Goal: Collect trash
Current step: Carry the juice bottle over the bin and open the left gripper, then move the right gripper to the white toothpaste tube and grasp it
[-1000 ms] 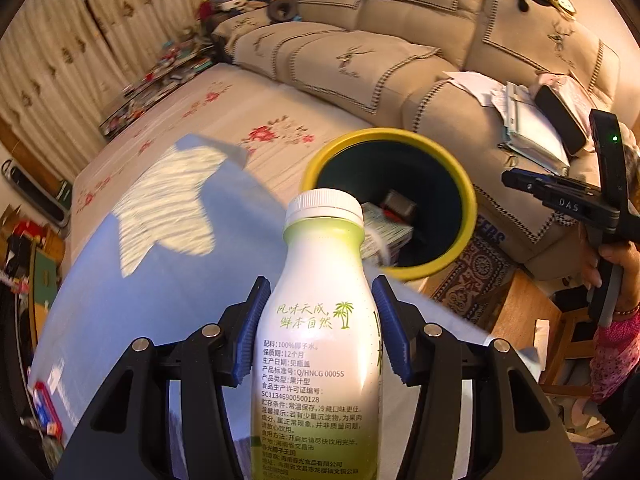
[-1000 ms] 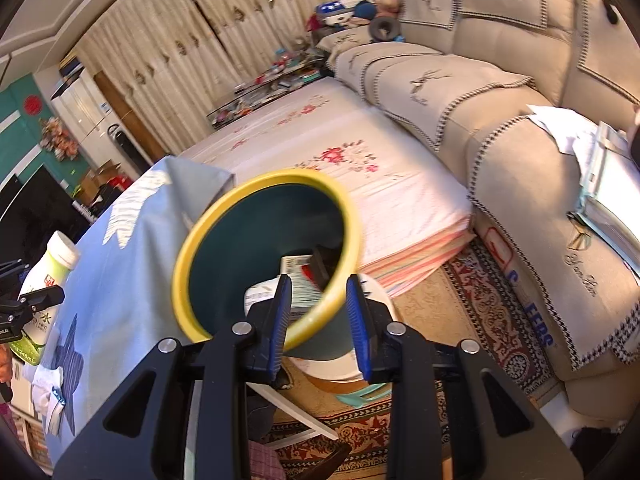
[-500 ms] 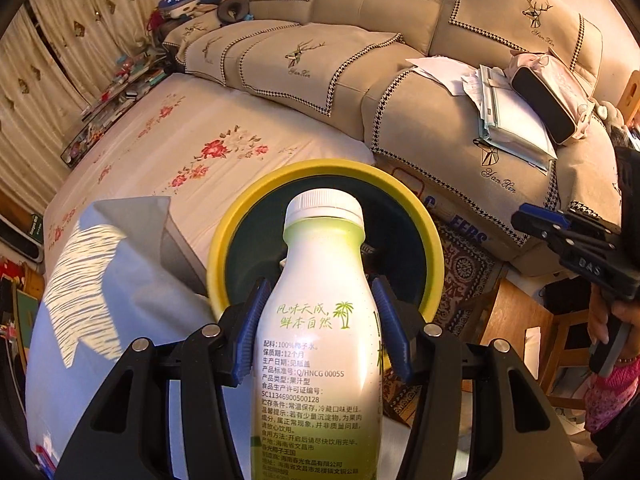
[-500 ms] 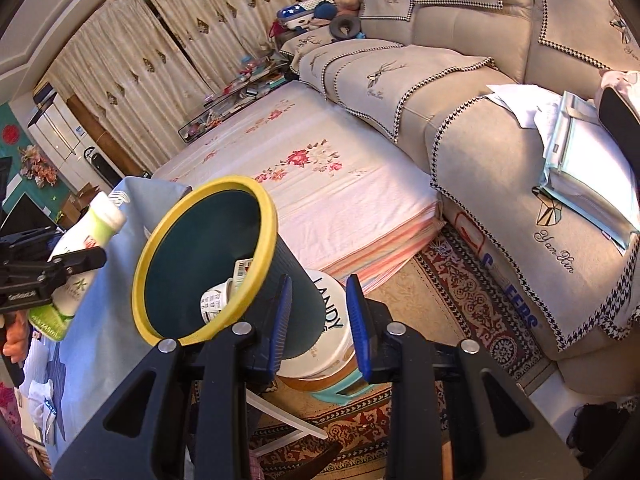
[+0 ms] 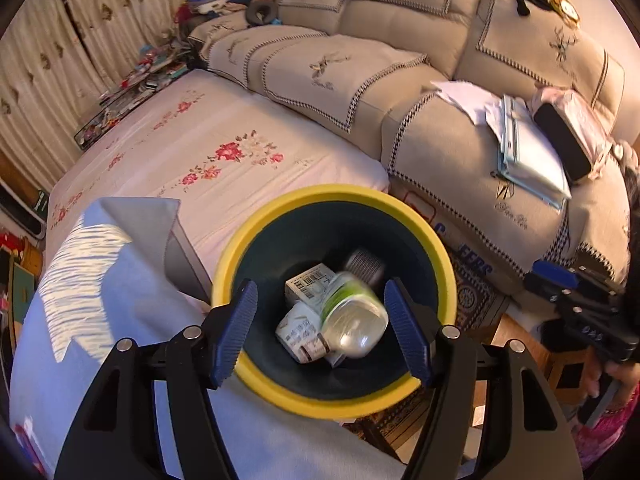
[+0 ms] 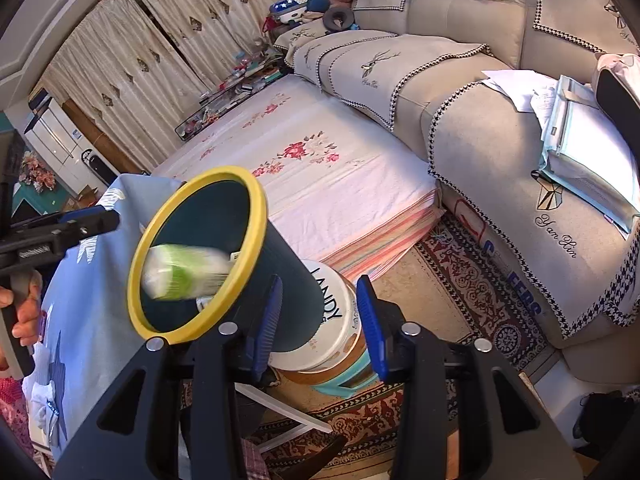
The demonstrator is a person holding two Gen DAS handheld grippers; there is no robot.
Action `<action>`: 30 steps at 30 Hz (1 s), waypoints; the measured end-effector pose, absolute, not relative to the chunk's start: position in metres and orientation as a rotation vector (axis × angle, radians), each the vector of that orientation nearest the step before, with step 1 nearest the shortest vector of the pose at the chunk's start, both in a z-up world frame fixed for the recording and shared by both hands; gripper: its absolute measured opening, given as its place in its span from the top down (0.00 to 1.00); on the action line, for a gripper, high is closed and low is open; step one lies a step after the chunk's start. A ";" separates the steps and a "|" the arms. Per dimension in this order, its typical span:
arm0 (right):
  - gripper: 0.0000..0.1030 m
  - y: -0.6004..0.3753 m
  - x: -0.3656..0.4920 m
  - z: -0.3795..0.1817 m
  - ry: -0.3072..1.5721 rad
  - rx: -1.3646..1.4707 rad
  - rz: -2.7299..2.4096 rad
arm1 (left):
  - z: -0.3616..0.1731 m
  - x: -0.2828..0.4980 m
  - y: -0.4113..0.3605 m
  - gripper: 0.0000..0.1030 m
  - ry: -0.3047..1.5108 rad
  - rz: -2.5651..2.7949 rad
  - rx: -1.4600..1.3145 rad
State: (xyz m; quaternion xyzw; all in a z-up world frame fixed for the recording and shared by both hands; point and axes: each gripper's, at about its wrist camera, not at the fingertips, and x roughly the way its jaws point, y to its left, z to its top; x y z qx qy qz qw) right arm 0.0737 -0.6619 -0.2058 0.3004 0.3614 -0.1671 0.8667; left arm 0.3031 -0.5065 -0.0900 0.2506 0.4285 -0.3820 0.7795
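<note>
The white-and-green drink bottle is a blur inside the yellow-rimmed dark bin, lying over small cartons. My left gripper hovers over the bin's mouth. Its jaws are opening and its pads touch nothing. In the right wrist view the bottle streaks past the tilted bin's rim, with the left gripper just left of it. My right gripper sits by the bin's lower wall, jaws opening, pads not visibly pressing it. The right gripper also shows in the left wrist view.
A blue cloth covers the table beside the bin. The bin leans over a white bucket on a patterned rug. Behind lie a floral-sheeted mattress and a beige sofa with papers.
The left gripper swung from the table to above the bin, then its jaws spread and the bottle dropped in. The right jaws widened beside the bin, which tipped further left.
</note>
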 end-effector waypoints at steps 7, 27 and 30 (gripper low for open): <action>0.61 -0.632 0.079 -0.195 0.749 0.598 -0.296 | -0.015 0.253 -0.405 0.14 0.786 -0.775 0.368; 0.51 -0.384 0.153 -0.158 0.855 0.282 0.203 | 0.020 0.122 -0.060 0.05 0.497 -0.125 0.038; 0.51 -0.328 0.161 -0.157 0.886 0.221 0.333 | 0.008 0.116 -0.031 0.05 0.517 -0.067 0.006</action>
